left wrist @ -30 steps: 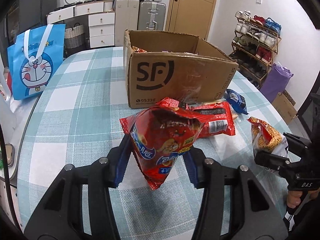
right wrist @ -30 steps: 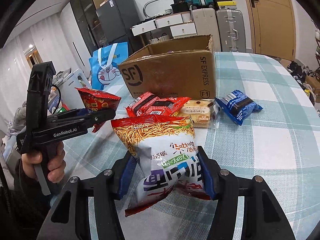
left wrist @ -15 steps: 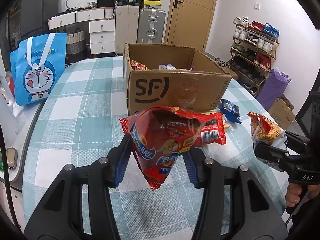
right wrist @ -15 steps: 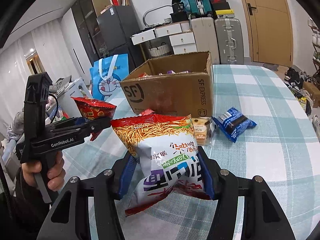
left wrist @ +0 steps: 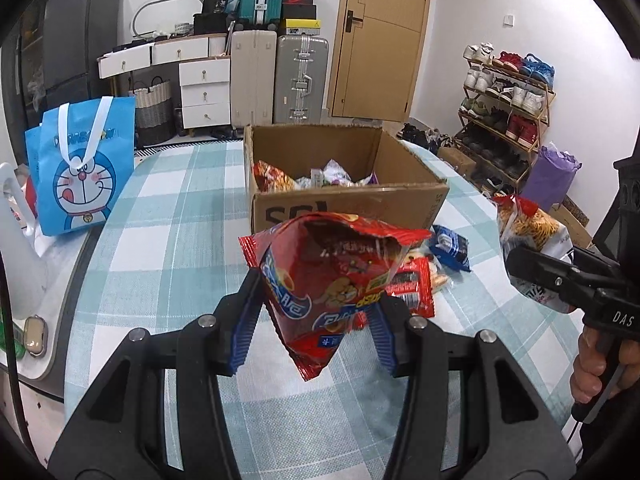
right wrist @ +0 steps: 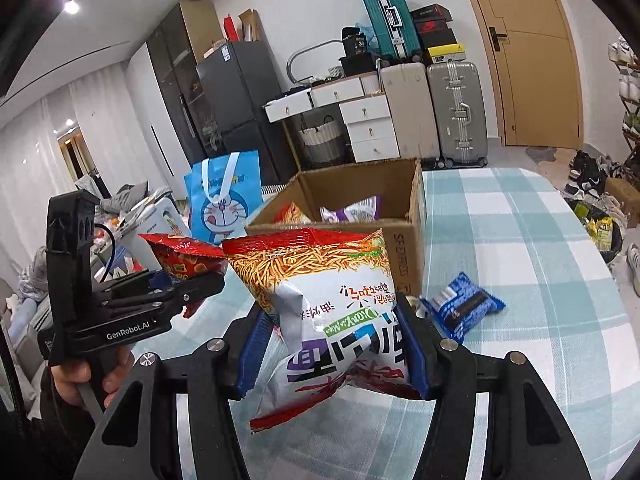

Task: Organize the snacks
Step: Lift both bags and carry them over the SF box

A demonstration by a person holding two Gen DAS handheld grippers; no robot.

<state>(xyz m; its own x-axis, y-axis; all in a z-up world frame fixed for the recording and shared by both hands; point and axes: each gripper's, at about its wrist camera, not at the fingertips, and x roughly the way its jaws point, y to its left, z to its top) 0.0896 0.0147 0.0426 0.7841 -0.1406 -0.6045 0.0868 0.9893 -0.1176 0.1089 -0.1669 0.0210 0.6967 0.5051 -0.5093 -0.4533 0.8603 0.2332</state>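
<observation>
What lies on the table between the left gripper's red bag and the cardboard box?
Behind the red bag, a flat red packet and a blue packet lie before the cardboard box, in the left wrist view.

"GenRobot.AI" on the left gripper [right wrist: 192, 280] body; "DAS" on the right gripper [left wrist: 524, 258]. Cardboard box [right wrist: 404, 256] side: "SF EXPRESS".

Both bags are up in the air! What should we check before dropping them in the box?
1. Left gripper pinching the red snack bag: ok.
2. Right gripper pinching the noodle snack bag: ok.
3. Cardboard box open on top: ok.
4. Room left in the box: ok, snacks cover only its bottom.
5. Bags lifted clear of the table: ok.
6. Bags above the box opening: not ok, both short of it.
</observation>
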